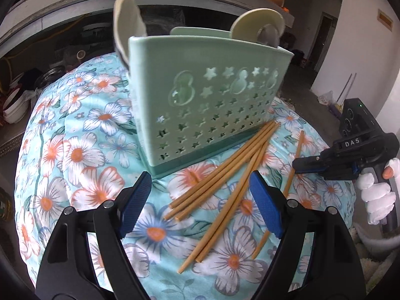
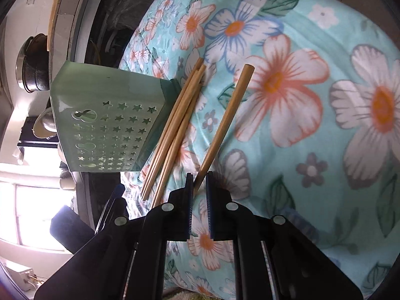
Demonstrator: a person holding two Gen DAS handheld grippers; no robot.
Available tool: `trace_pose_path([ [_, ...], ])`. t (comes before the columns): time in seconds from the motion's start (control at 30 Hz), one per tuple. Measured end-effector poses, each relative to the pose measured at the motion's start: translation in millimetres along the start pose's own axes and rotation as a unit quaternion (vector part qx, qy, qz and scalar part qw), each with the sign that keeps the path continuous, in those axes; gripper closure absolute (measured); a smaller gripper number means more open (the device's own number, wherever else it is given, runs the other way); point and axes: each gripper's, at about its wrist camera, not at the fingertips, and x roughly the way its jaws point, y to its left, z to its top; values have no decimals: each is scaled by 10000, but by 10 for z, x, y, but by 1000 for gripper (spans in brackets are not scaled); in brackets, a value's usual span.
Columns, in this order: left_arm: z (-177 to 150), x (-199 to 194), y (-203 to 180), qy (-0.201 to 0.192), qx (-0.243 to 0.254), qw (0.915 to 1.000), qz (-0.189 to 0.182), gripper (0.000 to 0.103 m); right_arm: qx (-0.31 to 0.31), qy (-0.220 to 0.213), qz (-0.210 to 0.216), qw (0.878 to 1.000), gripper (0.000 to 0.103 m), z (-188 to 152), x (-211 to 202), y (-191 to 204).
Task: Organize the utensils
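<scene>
On the floral turquoise cloth (image 1: 75, 150) that covers the table, I see the mint-green plastic utensil holder with star cut-outs (image 1: 207, 100) standing upright, pale spoon-like utensils (image 1: 127, 20) already sticking up out of it. Just beside its base lies a loose fan of bamboo chopsticks (image 1: 220, 180), their far ends close against the holder's lower edge.

My right tool (image 2: 200, 182) is clamped on the near end of a single bamboo chopstick (image 2: 225, 120), which lies apart from the pile and angles away from me. My left tool (image 1: 200, 200) hangs with its jaws wide apart over the fan, gripping nothing, the blue pads (image 1: 265, 207) on either side of the sticks.

I judge the pinch risky: it sits at the very tip, so the long free end could swing or slip out when I lift it. The cloth looks soft and rumpled, so the holder might tip if a stick is pushed against its wall instead of dropped in from above. My left tool could also scatter the pile if it closes crookedly.
</scene>
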Motion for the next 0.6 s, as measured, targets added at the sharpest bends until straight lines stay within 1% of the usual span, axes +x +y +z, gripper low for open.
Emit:
trace_pose_path([
  [0.07,4,9,-94,-6,174,9998,-56,36,-85,-92,-175,9998,93,27,-16,6],
  [0.1,3,16,-136,1,241,9997,-89,38,-145,-113,-251,9995,93,37,3,36],
  [0.17,4,30,-230,32,420,9990,-160,46,-294,-157,-475,9983,92,60,66,116],
  [0.3,-19,43,-461,-10,1006,9949,-37,53,-644,-316,-904,9933,90,68,147,301],
  [0.37,-35,57,-569,-9,1195,9928,-40,57,-794,-394,-1048,9905,89,72,184,362],
  [0.47,-57,96,-672,31,1341,9909,-76,62,-947,-503,-1165,9874,88,63,235,431],
  [0.6,-57,155,-747,60,1415,9898,-147,68,-1231,-579,-1296,9822,87,28,261,505],
])
